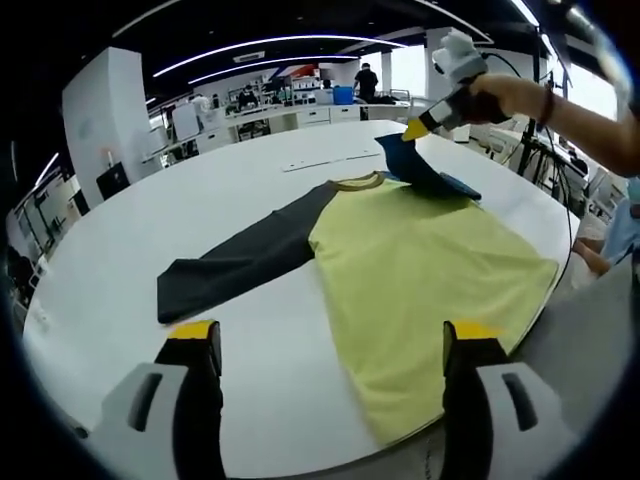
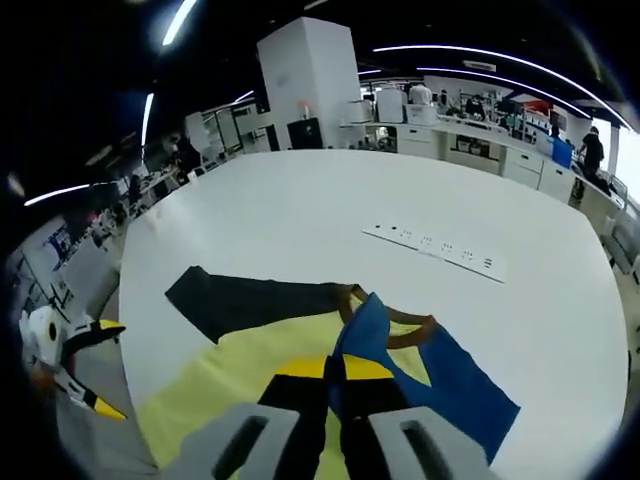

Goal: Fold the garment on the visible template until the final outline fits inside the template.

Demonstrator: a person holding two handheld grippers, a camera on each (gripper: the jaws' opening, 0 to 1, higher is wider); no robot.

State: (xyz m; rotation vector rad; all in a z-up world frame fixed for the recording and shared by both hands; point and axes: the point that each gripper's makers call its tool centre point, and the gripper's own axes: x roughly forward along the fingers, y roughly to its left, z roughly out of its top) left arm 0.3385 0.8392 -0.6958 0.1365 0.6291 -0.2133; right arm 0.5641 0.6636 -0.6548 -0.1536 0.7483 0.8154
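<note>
The right tool (image 2: 335,385) pinches the blue sleeve (image 2: 440,385), lifting it over the shirt (image 1: 420,270) to fold inward; the left tool (image 1: 335,345) waits wide beside the shirt's hem.

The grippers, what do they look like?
Each gripper has two black jaws with yellow tips set in grey housings: the left gripper and the right gripper. In the left gripper view, a dark wristband sits on the person's wrist.

Place: open-plan lab/office | evidence: long workbenches (image 2: 470,140), ceiling strip lights (image 1: 270,45), big white pillar (image 2: 310,75)
</note>
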